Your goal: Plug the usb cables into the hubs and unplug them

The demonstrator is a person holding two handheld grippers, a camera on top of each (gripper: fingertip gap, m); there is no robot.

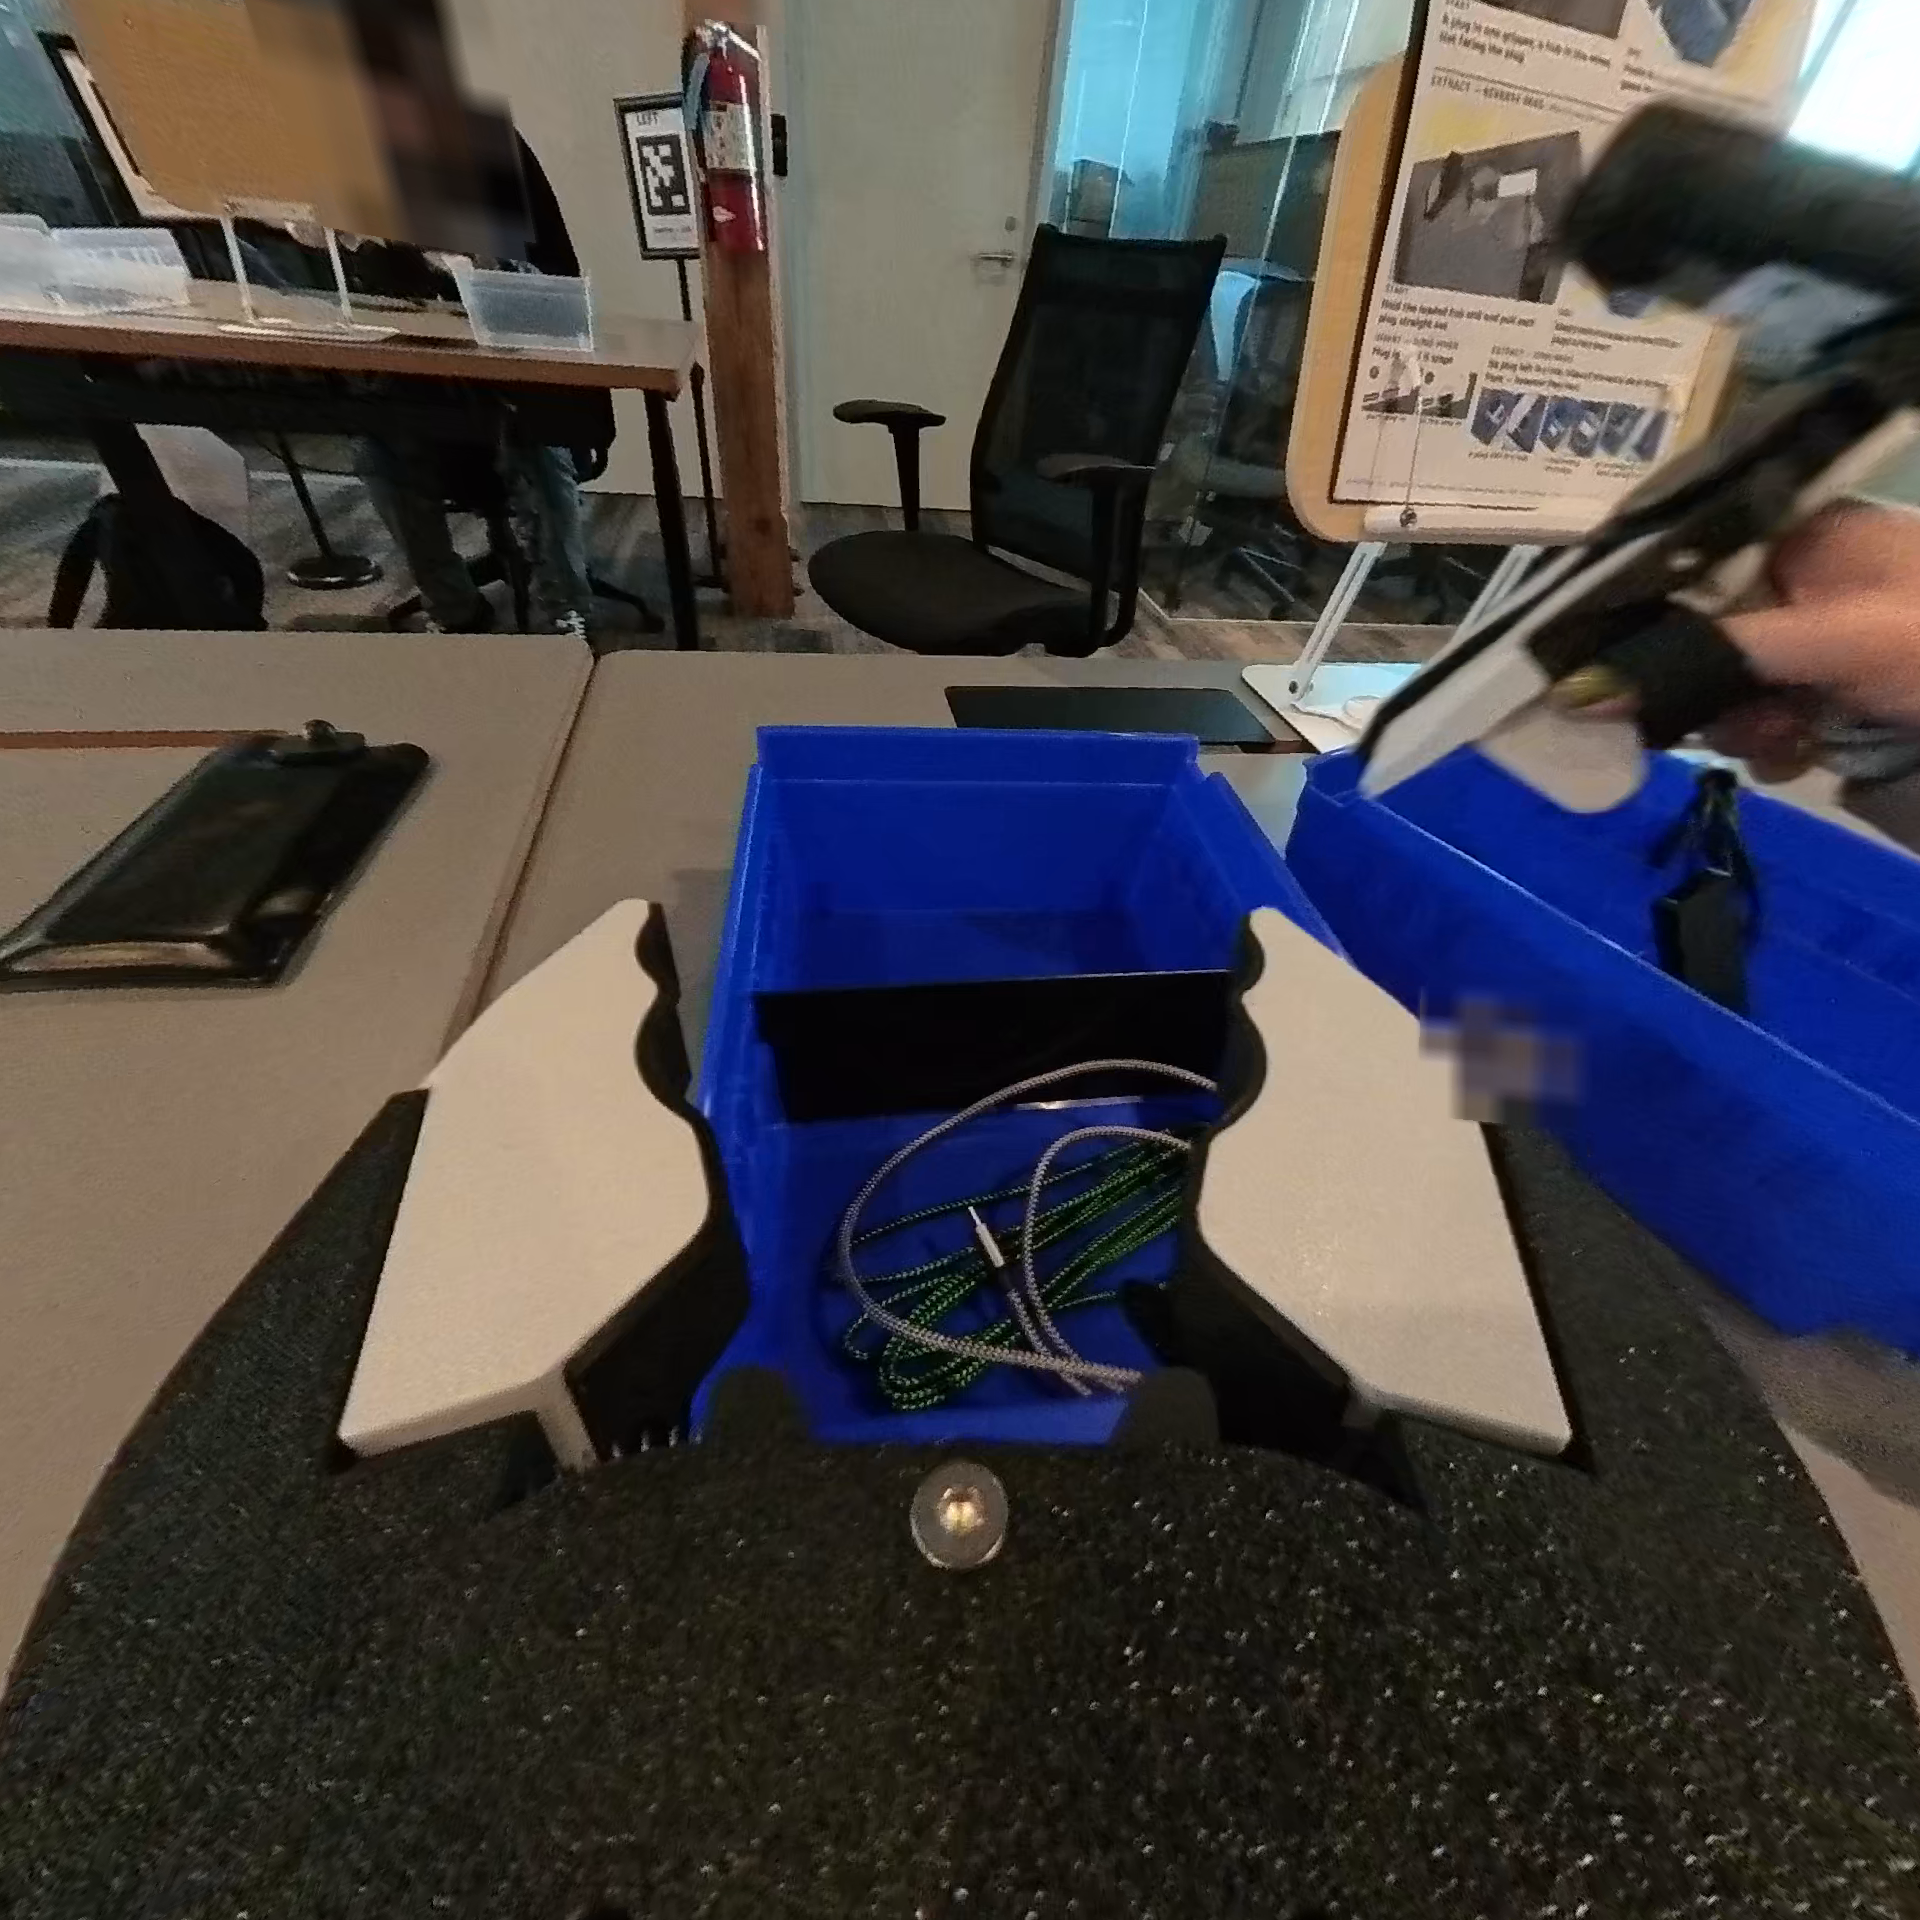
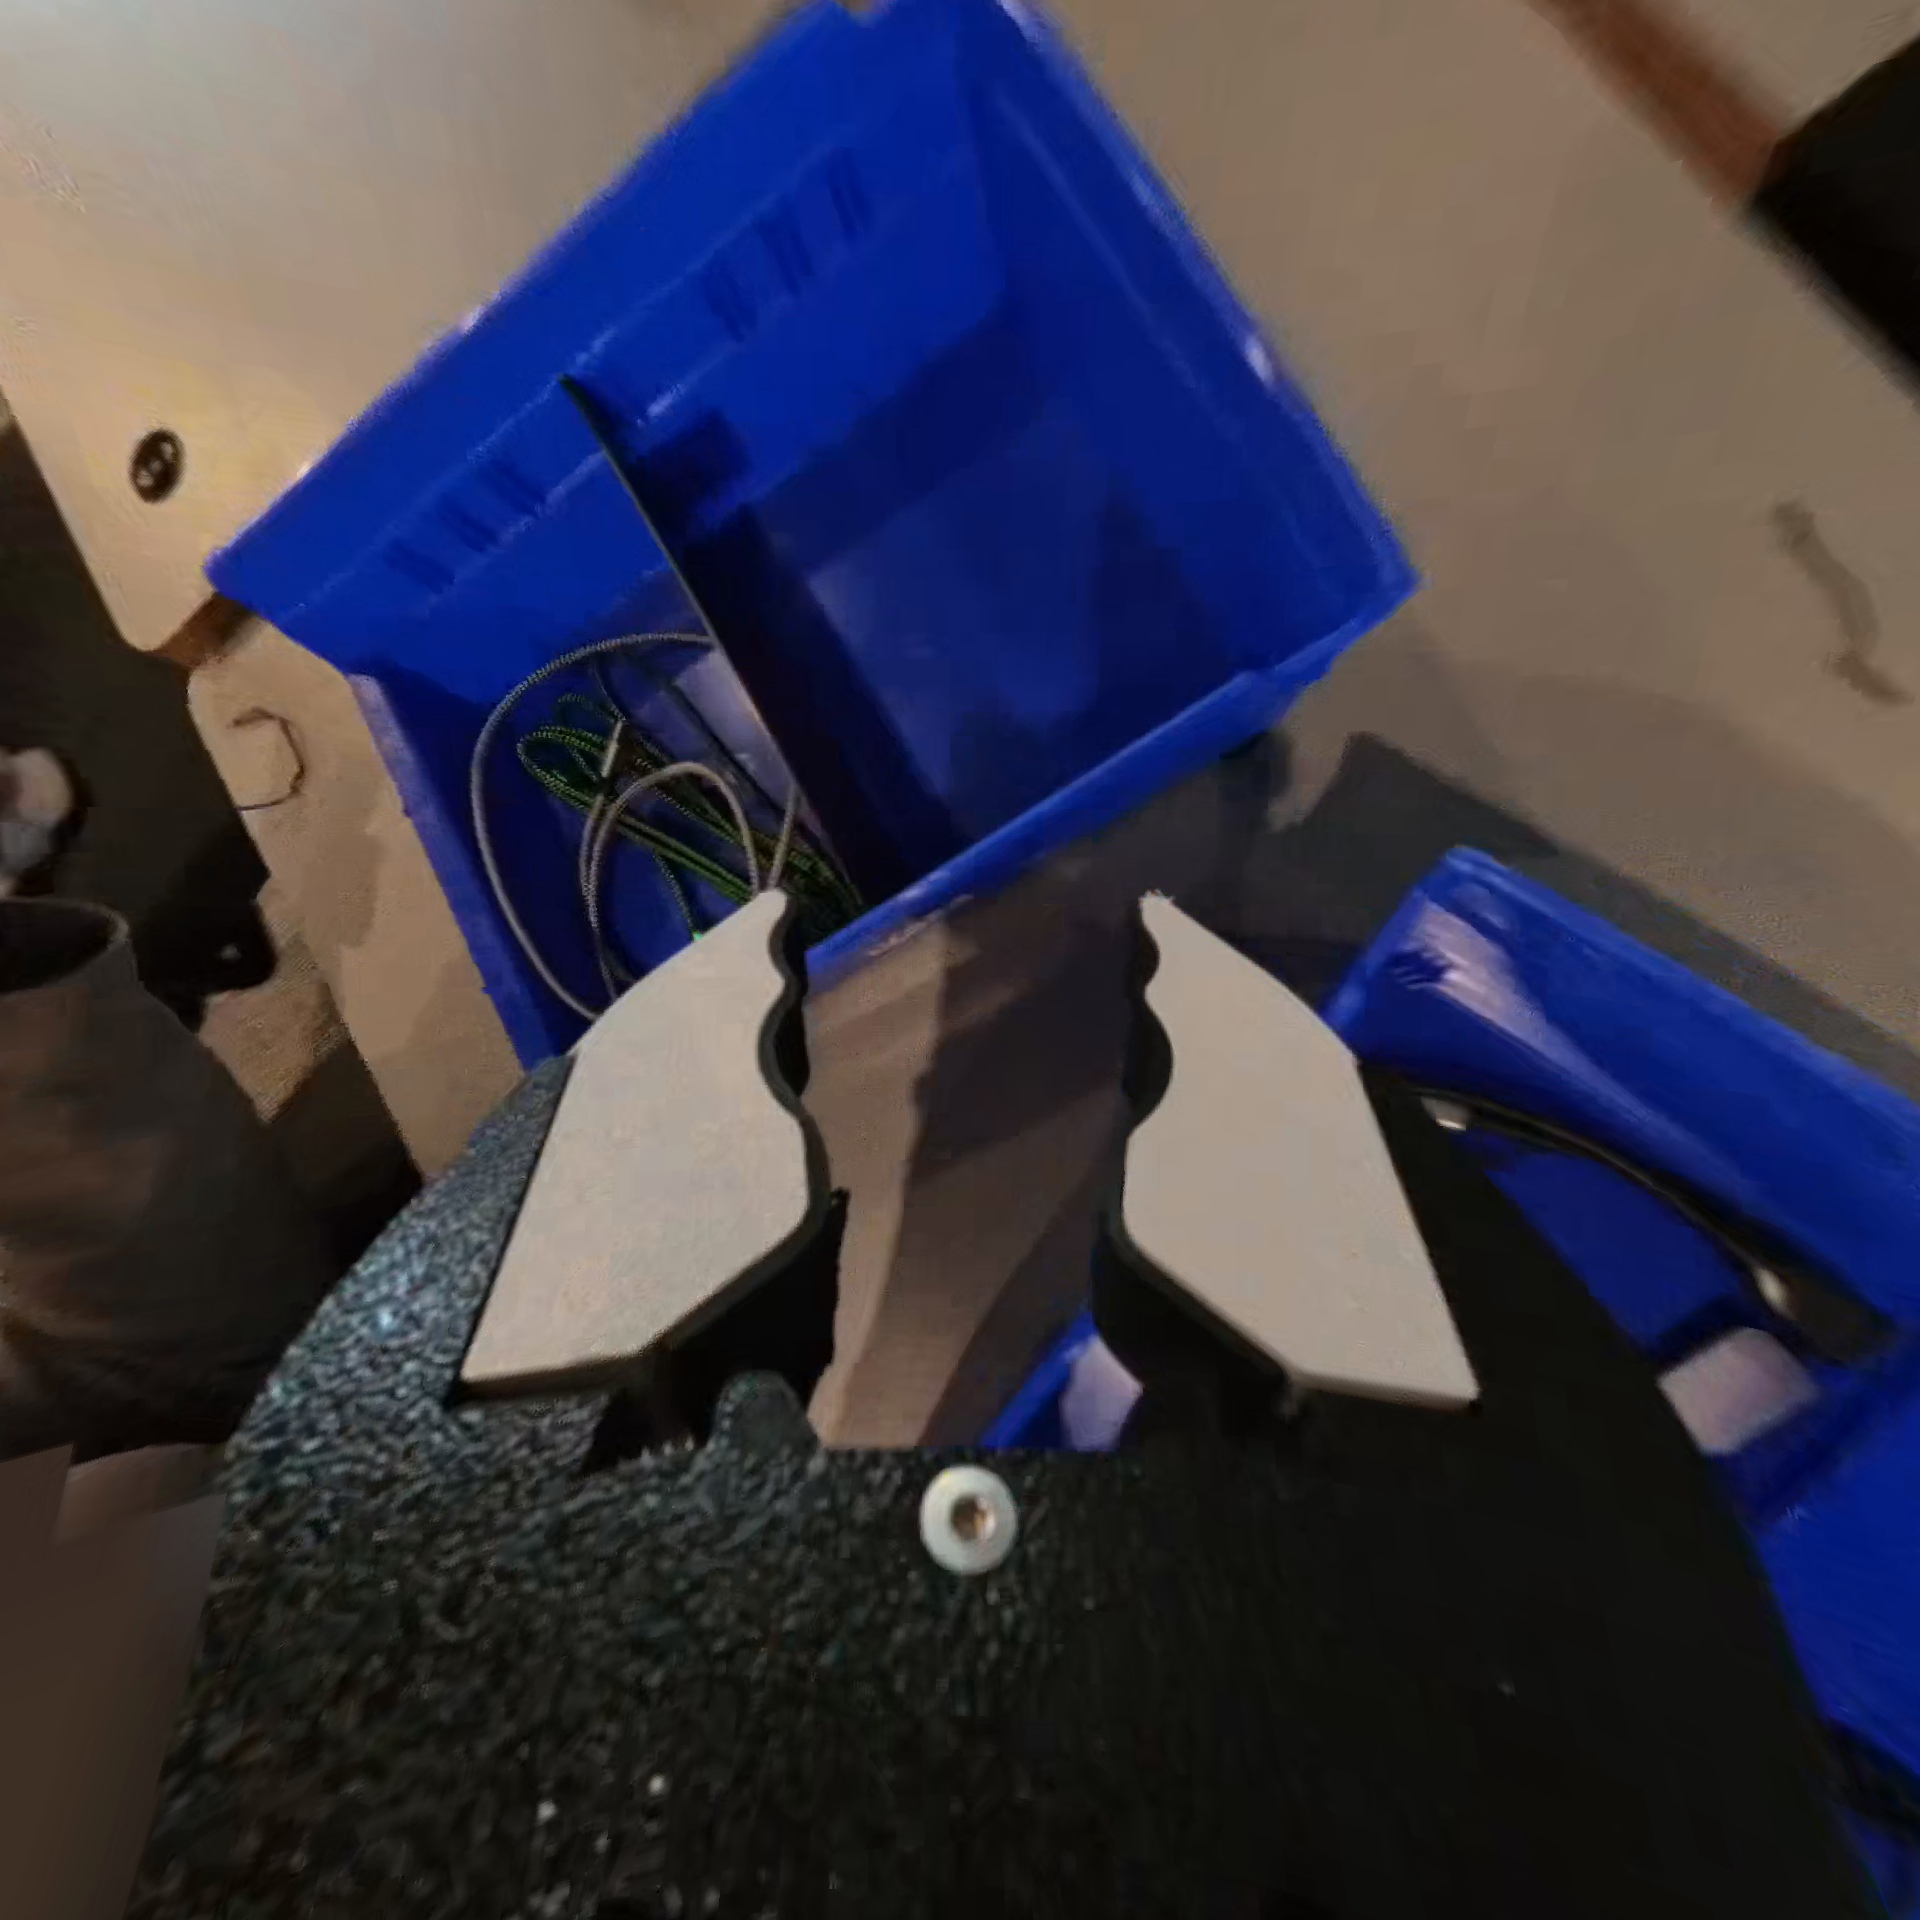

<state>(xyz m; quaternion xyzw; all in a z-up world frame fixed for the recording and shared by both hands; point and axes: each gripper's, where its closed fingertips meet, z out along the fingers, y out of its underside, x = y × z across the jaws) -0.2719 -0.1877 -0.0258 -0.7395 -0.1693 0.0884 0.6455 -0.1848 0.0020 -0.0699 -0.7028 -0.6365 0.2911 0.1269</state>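
Even, bright daylight from windows beyond the left tool fills that sharp, wide-angle view, bending lines at its edges. The right wrist view is dimmer, motion-smeared throughout, with a soft shadow on the beige worktop between the right tool fingers.

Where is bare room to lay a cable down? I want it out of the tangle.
The far half of the blue bin, behind the black divider, looks empty. The grey tabletop between that bin and the black clipboard is bare too. The near half is crowded with coiled cables.
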